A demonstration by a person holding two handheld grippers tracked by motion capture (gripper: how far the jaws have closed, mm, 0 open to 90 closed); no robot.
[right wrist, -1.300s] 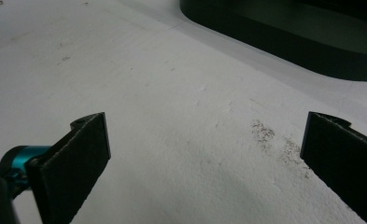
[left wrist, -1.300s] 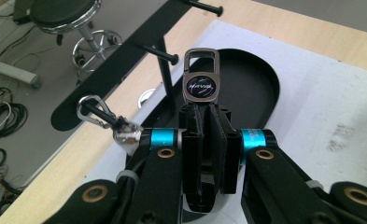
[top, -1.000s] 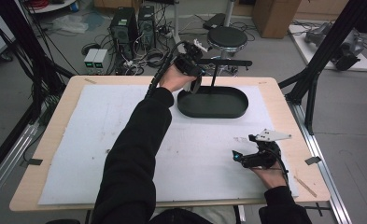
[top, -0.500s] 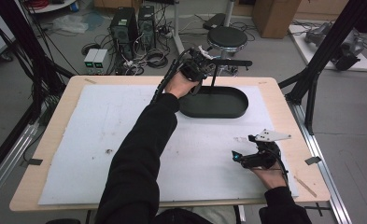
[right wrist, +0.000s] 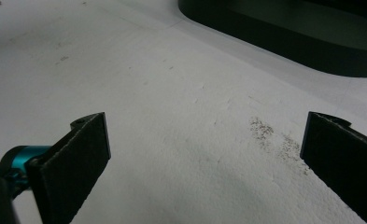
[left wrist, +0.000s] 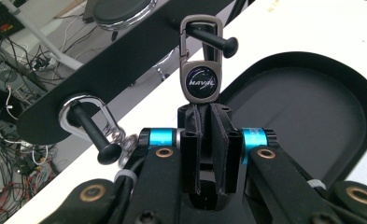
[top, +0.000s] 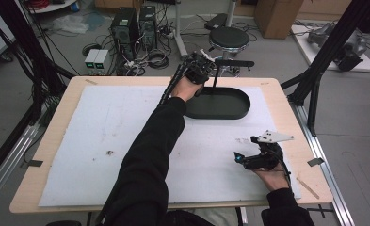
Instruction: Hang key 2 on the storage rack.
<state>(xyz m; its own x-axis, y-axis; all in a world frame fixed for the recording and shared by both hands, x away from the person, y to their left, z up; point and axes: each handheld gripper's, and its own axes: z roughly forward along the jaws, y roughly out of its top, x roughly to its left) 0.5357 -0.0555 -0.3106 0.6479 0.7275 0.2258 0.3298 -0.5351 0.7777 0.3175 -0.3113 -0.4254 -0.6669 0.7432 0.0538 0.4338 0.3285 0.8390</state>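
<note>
A grey keychain with a round dark logo fob hangs by its clip on a black peg of a black rack bar. My left gripper is shut on the keychain's lower end, just under the fob. In the high view the left gripper is up at the rack bar behind the black oval tray. A silver carabiner hangs on the neighbouring peg. My right gripper rests open on the white mat; nothing lies between its jaws.
The rack bar stands on a thin post rising from the tray's far side. The tray holds nothing that I can see. A stool, computers and cables sit on the floor beyond the table's far edge.
My left hand has shifted right and a little farther back along the rack bar. The right hand and its gripper have stayed put.
</note>
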